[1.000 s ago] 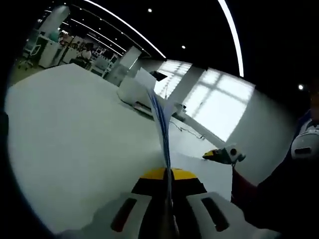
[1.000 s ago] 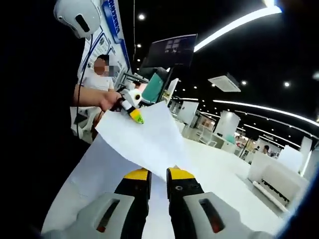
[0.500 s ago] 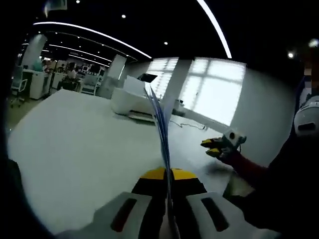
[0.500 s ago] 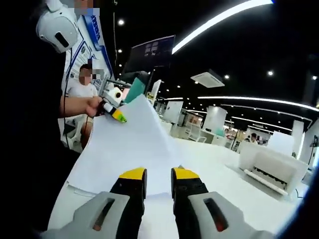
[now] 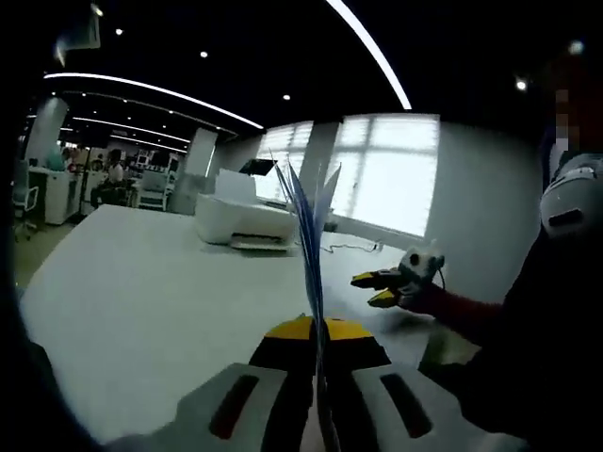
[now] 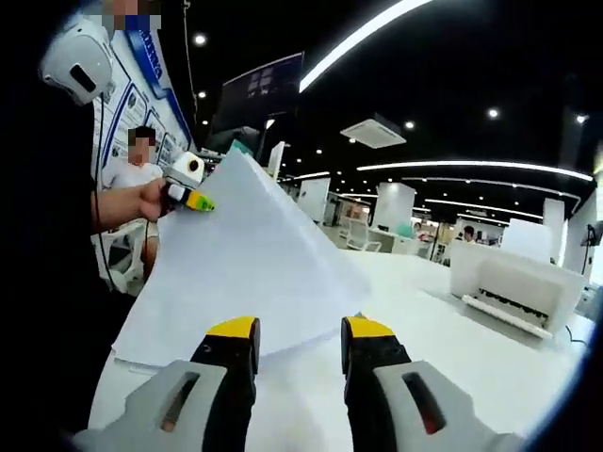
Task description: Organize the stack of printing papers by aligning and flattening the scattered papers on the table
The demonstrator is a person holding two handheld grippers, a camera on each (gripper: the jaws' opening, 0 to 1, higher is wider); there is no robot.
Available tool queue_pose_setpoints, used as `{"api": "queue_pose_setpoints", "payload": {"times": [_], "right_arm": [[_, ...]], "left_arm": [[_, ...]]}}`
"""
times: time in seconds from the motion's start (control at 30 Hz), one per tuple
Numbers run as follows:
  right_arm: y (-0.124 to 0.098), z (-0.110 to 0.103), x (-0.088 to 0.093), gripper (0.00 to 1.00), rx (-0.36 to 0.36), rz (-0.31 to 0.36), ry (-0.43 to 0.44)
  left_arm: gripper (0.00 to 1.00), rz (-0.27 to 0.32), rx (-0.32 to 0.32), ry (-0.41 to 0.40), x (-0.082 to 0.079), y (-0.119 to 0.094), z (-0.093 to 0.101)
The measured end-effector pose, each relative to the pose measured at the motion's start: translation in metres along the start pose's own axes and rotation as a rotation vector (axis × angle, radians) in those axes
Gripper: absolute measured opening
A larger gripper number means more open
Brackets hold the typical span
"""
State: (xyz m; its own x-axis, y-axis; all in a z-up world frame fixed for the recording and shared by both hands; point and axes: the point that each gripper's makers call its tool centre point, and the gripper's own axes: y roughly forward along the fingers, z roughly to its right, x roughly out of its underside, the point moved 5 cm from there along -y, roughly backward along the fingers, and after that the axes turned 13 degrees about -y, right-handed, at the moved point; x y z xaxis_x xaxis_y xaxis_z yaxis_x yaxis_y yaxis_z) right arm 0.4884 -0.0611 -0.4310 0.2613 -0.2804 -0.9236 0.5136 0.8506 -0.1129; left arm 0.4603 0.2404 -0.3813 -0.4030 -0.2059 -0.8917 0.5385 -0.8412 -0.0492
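Papers: a thin sheaf of white printing paper sheets [image 5: 306, 240] stands edge-on between the jaws of the left gripper [image 5: 318, 331], lifted above the table.
Left jaws: pressed together on the near edge of the sheets; the yellow tips almost touch.
Right jaws: the right gripper [image 6: 294, 331] has its yellow-tipped jaws apart with a clear gap and nothing between them; they are just beside the low edge of the sheets [image 6: 231, 268].
Change: a second ago the right gripper was at the paper's far corner, and its jaws stood closer together; now, in the left gripper view, it [image 5: 382, 287] is apart from the sheets, on the right. I judge it has released the paper, so only the left one carries the sheaf.
Meaning for task: the sheets fan out at the top, so they are not yet aligned; tapping the edge on the wide white table [image 5: 141, 301] is probably next.
Left gripper view alone: the fanned top edges, and a bright window far behind.
Right gripper view alone: the broad flat face of the paper, with the left gripper [image 6: 191, 198] at its far left corner.
Background: a white printer [image 6: 509, 287] sits far right on the table.
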Motion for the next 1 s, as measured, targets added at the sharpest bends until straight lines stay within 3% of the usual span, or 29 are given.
{"api": "queue_pose_setpoints", "payload": {"times": [0.43, 0.57, 0.67, 1.0], "right_arm": [[0.008, 0.011, 0.009, 0.53, 0.025, -0.011, 0.155], [0.014, 0.009, 0.011, 0.59, -0.004, 0.003, 0.234], [0.019, 0.009, 0.01, 0.62, -0.023, 0.005, 0.237], [0.033, 0.0, -0.002, 0.63, -0.105, 0.068, 0.257]], "left_arm": [[0.06, 0.031, 0.073, 0.104, -0.009, 0.0, 0.02], [0.06, 0.051, 0.107, 0.13, -0.01, 0.0, 0.027], [0.06, 0.069, 0.155, 0.174, -0.012, -0.001, 0.036], [0.06, 0.086, 0.2, 0.199, -0.012, -0.005, 0.043]]}}
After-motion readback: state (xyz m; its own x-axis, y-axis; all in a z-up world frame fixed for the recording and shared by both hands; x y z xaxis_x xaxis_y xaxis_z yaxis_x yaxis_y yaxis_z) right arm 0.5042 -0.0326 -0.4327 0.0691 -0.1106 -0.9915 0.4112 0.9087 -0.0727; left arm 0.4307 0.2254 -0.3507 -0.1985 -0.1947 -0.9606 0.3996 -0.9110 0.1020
